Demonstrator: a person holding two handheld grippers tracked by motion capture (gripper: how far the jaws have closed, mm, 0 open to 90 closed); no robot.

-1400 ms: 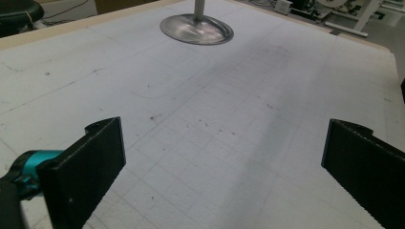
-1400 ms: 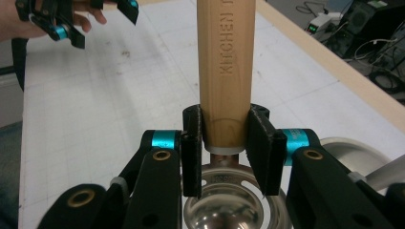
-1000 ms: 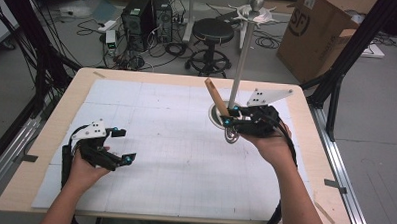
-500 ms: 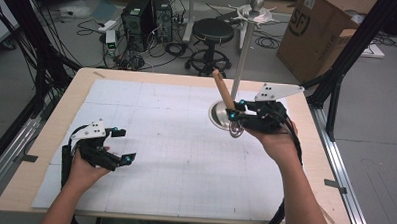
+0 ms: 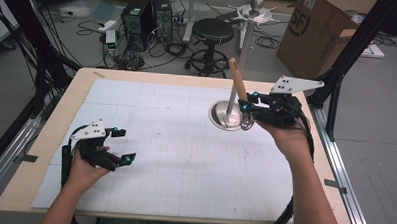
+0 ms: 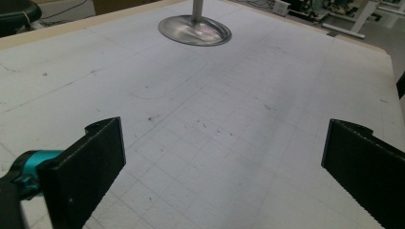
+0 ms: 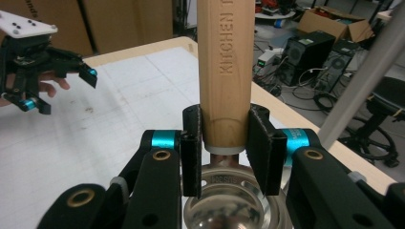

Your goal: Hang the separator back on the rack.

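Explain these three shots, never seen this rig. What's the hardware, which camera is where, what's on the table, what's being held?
No robot here: a person holds a two-jaw gripper in each hand. The high view looks down on the table from the person's side. The other two cameras ride on the grippers and look along their black jaws.

On the white grid mat stands a metal stand with a round base and a tall pole.

The left gripper hovers low with its jaws wide open and nothing between them. The right gripper is shut on a utensil's wooden handle stamped KITCHEN, held upright, its shiny metal end below the jaws.
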